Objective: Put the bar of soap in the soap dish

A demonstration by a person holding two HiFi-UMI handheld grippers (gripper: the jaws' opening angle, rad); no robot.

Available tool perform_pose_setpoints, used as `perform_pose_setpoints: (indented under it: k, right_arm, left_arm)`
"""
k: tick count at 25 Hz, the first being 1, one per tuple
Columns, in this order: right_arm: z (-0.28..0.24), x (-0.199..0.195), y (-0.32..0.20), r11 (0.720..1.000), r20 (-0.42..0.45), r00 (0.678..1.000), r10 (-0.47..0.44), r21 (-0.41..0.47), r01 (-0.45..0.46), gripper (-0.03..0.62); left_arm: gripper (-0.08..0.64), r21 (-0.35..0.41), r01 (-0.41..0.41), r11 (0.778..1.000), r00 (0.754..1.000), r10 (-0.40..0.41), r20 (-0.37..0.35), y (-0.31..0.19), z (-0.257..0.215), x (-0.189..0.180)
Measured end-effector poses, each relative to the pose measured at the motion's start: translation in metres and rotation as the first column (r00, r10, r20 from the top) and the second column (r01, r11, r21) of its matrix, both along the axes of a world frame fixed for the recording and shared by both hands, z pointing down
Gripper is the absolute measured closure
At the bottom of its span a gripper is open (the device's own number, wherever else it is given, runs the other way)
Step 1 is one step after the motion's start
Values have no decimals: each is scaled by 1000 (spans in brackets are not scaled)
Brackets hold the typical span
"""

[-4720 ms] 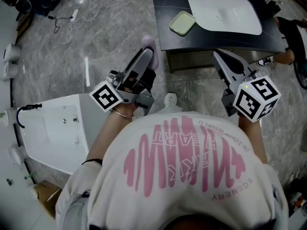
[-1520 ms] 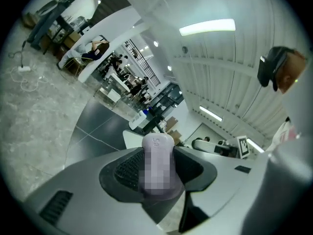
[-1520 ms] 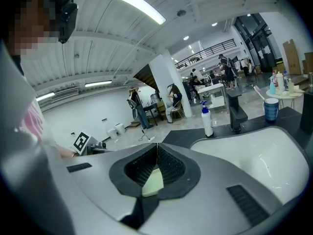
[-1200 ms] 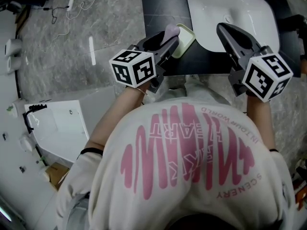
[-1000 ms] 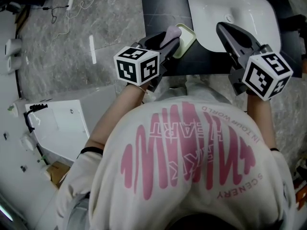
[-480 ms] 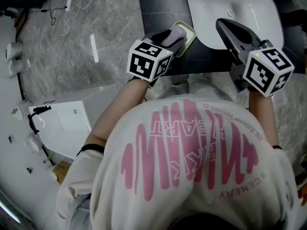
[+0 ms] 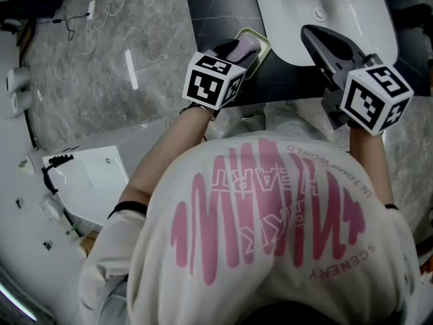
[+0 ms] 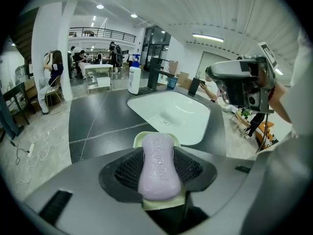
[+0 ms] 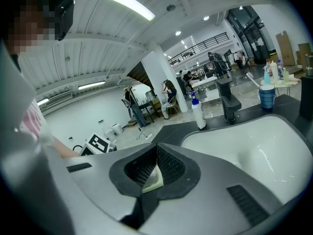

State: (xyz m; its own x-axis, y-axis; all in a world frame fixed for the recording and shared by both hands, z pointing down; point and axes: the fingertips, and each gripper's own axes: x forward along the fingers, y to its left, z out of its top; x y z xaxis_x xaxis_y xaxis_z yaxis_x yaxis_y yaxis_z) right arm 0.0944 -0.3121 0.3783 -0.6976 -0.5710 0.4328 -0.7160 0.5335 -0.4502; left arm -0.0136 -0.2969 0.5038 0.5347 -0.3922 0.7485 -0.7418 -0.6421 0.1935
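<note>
The lilac bar of soap (image 8: 159, 173) is gripped by its two sides between the jaws of the left gripper (image 8: 157, 153). It is held directly over the pale green soap dish (image 7: 261, 41), which rests on the dark desk (image 7: 216, 5) just left of the white sink (image 7: 338, 5). The left gripper is angled forward and down. The right gripper (image 9: 156, 148), jaws closed together on nothing, is held over the sink's near edge.

Floor: grey marbled tiles (image 7: 135, 59), a white cable (image 7: 90, 10) lying on them.
Table: dark and matte (image 7: 216, 5), with a white sink (image 7: 284, 19) set in it.
Ceiling: white, with strip lights (image 9: 127, 3) and spotlights.
Column: white, square (image 8: 46, 33).
Upper level: railed mezzanine (image 8: 102, 33) at the back.
</note>
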Motion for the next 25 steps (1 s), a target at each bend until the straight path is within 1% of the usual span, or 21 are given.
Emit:
perform_pose_setpoints:
  k: [4,6,14,22,25]
  right_arm:
    - [0,0,0,1000,10,1000,1,0,-1,575]
    - [-1,-1,0,1000,22,1000,-4,5,4,575]
    - [7,2,3,1000,8,1000,2,-12,-2,575]
    - [11,4,4,1000,17,1000,-1,-16,1,575]
    - [12,5,3,1000,16,1000,-2,-15,2,575]
  left_arm:
    - [360,20,-24,1000,999,23,42,1,4,-1]
    - [359,22,-24,999,999,23,41,1,5,0]
    - [359,34,-22,999,999,21,38,0,11,2]
    - [359,63,-9,998,999,6,50,-5,14,2]
    - [359,75,6,997,999,-9,37,-8,13,1]
